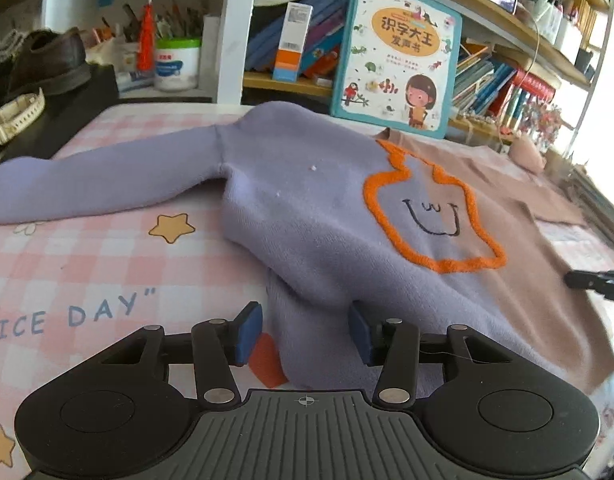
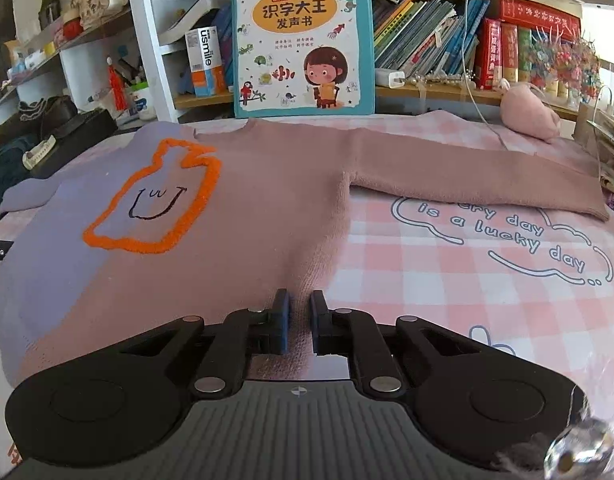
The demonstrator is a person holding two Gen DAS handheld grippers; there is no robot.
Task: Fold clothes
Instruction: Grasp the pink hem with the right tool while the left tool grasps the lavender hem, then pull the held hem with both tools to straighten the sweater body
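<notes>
Left wrist view first: we see our left gripper point(image 1: 305, 332) with its jaws about half open, straddling a bunched ridge of the sweater's point(image 1: 307, 216) lilac hem. The blue pads point(image 1: 249, 332) sit either side of the fold, and we cannot see them pressing on it, so we call this one open around the cloth, lined up for a pinch. The sweater lies flat on the pink checked sheet point(image 1: 87, 264), front up, with the orange outlined smiley patch point(image 1: 431, 216) facing us. Its lilac sleeve point(image 1: 103, 176) runs out to the left, near the shoe point(image 1: 47, 62) and watch point(image 1: 15, 114) at the far left. At the right edge a dark tip of our other gripper pokes in.

Over to the right wrist view: our right gripper point(image 2: 299, 326) is drawn in narrow on a pinch of the brown hem, the knit puckering up between the pads, so we judge it is holding. The brown sleeve point(image 2: 479, 172) stretches right across the sheet toward the pink plush toy point(image 2: 527, 110).

The garment's collar points far, toward the picture book point(image 2: 303, 36) propped against the shelf, hem near us. Body axis runs near to far; the sleeves span left to right. Both grippers sit at the hem corners, likely to lift it toward the collar.
</notes>
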